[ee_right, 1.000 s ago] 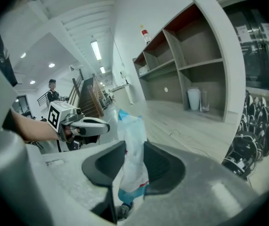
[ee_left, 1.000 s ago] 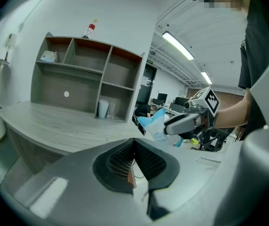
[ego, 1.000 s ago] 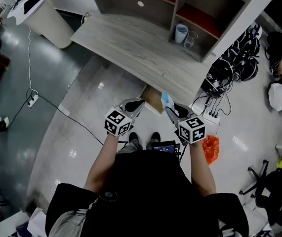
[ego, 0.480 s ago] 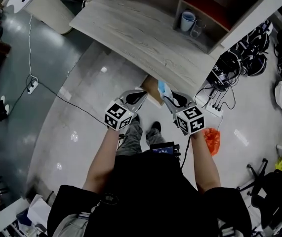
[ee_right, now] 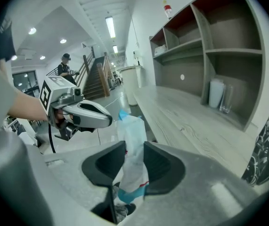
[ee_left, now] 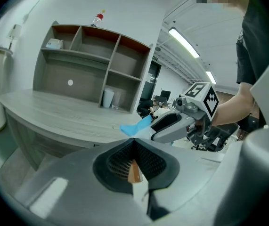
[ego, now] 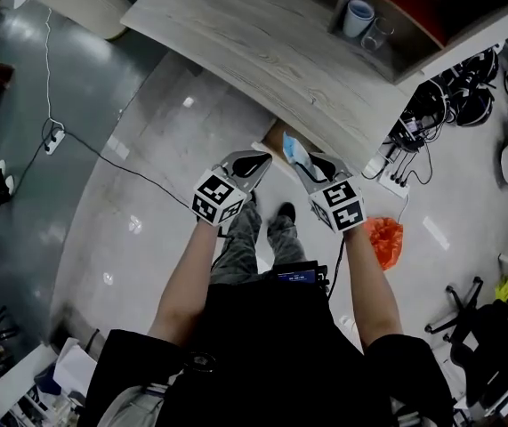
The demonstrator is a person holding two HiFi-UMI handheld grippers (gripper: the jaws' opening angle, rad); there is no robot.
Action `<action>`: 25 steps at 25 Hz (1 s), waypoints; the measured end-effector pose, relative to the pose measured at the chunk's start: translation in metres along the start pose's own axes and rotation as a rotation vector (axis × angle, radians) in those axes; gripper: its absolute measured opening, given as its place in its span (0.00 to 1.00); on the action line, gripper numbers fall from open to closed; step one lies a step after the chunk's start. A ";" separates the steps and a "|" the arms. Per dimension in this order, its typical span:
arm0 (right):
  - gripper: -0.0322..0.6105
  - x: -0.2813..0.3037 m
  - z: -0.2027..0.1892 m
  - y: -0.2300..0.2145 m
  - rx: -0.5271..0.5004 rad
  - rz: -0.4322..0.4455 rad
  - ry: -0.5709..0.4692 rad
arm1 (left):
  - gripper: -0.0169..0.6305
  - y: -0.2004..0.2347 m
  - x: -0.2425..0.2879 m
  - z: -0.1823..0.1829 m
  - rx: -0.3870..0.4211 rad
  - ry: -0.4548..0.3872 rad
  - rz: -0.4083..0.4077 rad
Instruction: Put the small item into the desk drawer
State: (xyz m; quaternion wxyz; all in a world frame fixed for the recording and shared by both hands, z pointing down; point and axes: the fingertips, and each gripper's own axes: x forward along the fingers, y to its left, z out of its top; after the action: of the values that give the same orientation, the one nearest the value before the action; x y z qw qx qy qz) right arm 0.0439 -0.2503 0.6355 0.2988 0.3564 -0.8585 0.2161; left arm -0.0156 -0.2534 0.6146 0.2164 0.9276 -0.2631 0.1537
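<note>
In the head view my right gripper (ego: 300, 154) is shut on a small light-blue and white packet (ego: 293, 148), just in front of the wood-grain desk's (ego: 262, 52) front edge. The right gripper view shows the packet (ee_right: 132, 140) standing upright between the jaws. My left gripper (ego: 255, 160) is shut with nothing in it, a little to the left at the same height; it also shows in the right gripper view (ee_right: 107, 121). A tan drawer-like box (ego: 274, 136) shows under the desk edge, between the two grippers.
A white cup (ego: 358, 18) and a glass (ego: 381, 34) stand in the desk's shelf unit. A power strip with cables (ego: 394, 178) and an orange bag (ego: 384, 241) lie on the floor at right. Another cable (ego: 53, 136) runs across the floor at left.
The person has taken a step, one leg now ahead. Desk and both grippers sit higher in the head view. The right gripper still holds the packet; the left stays shut.
</note>
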 end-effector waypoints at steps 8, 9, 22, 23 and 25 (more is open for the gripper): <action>0.24 0.037 -0.015 -0.006 -0.017 -0.014 0.069 | 0.03 0.022 0.010 -0.021 -0.016 0.026 -0.008; 0.24 0.041 -0.017 -0.007 -0.017 -0.014 0.076 | 0.03 0.024 0.011 -0.024 -0.019 0.029 -0.009; 0.24 0.083 -0.040 -0.009 -0.014 -0.011 0.171 | 0.03 0.042 0.022 -0.055 -0.043 0.072 -0.013; 0.24 0.086 -0.042 -0.009 -0.012 -0.012 0.178 | 0.03 0.044 0.022 -0.057 -0.045 0.075 -0.013; 0.24 0.093 -0.048 -0.011 -0.009 -0.014 0.190 | 0.03 0.046 0.024 -0.062 -0.048 0.080 -0.012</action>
State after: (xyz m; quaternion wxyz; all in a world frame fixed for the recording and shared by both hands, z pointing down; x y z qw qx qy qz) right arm 0.0164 -0.2740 0.7338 0.3818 0.3390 -0.8247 0.2431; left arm -0.0326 -0.2688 0.6921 0.2501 0.9166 -0.2523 0.1831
